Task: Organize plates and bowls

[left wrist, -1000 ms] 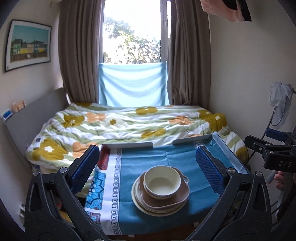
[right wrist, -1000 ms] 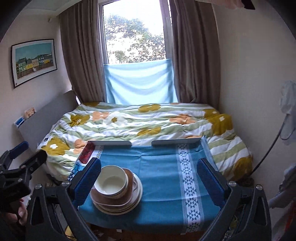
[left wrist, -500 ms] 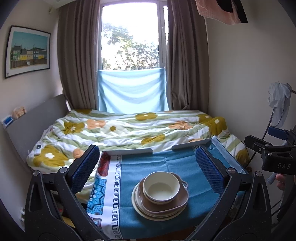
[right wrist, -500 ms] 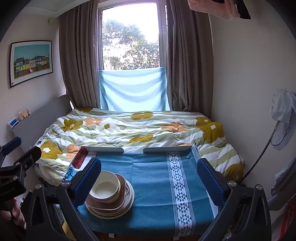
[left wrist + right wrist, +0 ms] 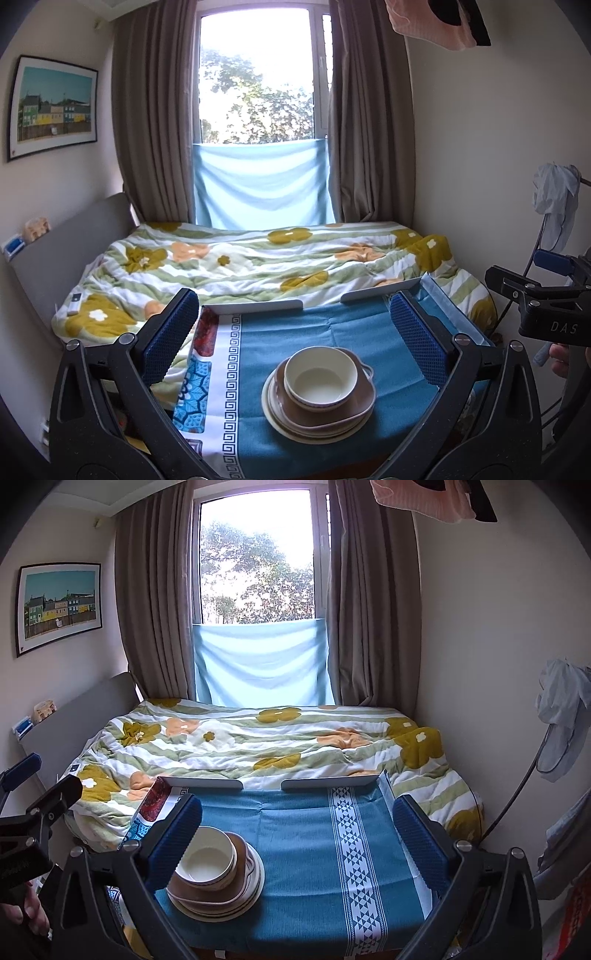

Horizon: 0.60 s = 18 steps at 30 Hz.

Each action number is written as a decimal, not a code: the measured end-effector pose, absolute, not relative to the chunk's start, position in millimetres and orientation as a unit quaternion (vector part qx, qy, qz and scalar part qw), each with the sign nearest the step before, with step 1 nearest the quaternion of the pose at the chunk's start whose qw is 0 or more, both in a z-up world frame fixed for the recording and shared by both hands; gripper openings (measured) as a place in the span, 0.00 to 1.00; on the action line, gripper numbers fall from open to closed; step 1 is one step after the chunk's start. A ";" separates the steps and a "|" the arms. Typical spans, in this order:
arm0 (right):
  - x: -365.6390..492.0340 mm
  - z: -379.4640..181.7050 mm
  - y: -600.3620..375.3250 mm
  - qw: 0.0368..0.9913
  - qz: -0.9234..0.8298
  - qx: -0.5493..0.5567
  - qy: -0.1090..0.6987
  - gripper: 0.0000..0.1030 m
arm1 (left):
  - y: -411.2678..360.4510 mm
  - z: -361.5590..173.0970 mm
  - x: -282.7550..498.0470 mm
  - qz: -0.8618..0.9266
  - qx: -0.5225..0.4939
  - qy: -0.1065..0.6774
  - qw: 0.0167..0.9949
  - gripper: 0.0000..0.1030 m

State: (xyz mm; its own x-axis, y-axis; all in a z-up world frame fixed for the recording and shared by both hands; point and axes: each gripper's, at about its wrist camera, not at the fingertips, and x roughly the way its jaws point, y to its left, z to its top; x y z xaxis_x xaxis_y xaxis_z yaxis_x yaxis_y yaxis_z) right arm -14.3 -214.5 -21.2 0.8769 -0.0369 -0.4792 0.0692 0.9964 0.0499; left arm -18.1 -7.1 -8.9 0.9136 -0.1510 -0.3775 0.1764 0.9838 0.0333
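Observation:
A cream bowl (image 5: pixel 320 377) sits on a brown dish (image 5: pixel 354 408), which rests on a stack of cream plates (image 5: pixel 284 417) on the blue-clothed table (image 5: pixel 280 332). The stack also shows in the right wrist view, with the bowl (image 5: pixel 207 860) on the plates (image 5: pixel 240 904) at the table's left side. My left gripper (image 5: pixel 295 343) is open and empty, held above and behind the stack. My right gripper (image 5: pixel 297 840) is open and empty, to the right of the stack over the cloth.
The table (image 5: pixel 295 834) stands against a bed with a floral duvet (image 5: pixel 258 258). Two grey clips (image 5: pixel 218 783) hold the cloth at the far edge. Walls stand close on both sides. Clothes hang on a stand (image 5: pixel 565 716) at the right.
Both cameras have tilted up and pulled back a little, so the table and stack sit lower in view. Both grippers stay open. The dishes have not moved.

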 end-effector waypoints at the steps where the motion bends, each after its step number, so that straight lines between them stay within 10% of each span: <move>1: -14.2 -21.1 -214.4 0.968 -0.027 0.032 0.247 1.00 | -7.0 -9.2 -17.6 -0.085 0.033 0.191 0.977 1.00; 18: -11.8 -21.0 -217.8 0.969 -0.029 0.032 0.244 1.00 | -6.6 -9.8 -9.9 -0.087 0.036 0.197 0.976 1.00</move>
